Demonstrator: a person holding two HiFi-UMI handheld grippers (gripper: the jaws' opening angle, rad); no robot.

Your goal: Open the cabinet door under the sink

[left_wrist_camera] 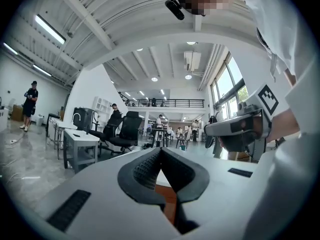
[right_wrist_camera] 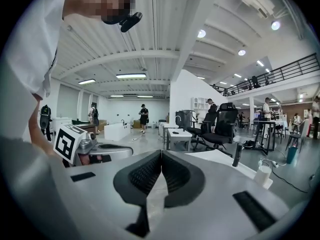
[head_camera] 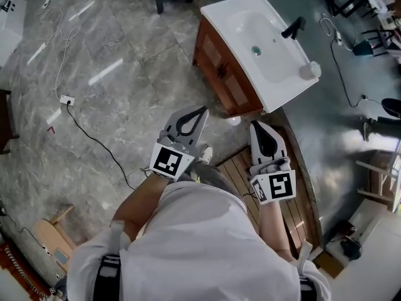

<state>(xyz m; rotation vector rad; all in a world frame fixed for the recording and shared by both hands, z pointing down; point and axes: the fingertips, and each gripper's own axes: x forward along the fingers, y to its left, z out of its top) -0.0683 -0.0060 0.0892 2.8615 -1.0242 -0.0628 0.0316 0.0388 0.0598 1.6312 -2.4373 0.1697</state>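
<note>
The white sink [head_camera: 263, 42] with a black faucet [head_camera: 293, 27] stands ahead of me on a brown wooden cabinet [head_camera: 222, 74], whose doors are closed and face left and down in the head view. My left gripper [head_camera: 200, 110] is shut on nothing, a short way in front of the cabinet's near corner. The right gripper [head_camera: 256, 126] is also shut and empty, just below the sink's near edge. In the left gripper view the jaw tips [left_wrist_camera: 160, 150] meet. In the right gripper view the tips [right_wrist_camera: 161, 153] meet too, with the sink top [right_wrist_camera: 220, 156] just beyond.
A white cup [head_camera: 309, 71] sits on the sink's corner. A slatted wooden mat [head_camera: 241, 168] lies under my feet. A power strip with cable [head_camera: 66, 100] lies on the grey floor at left. Desks and office chairs [left_wrist_camera: 125, 131] stand farther off, with people in the distance.
</note>
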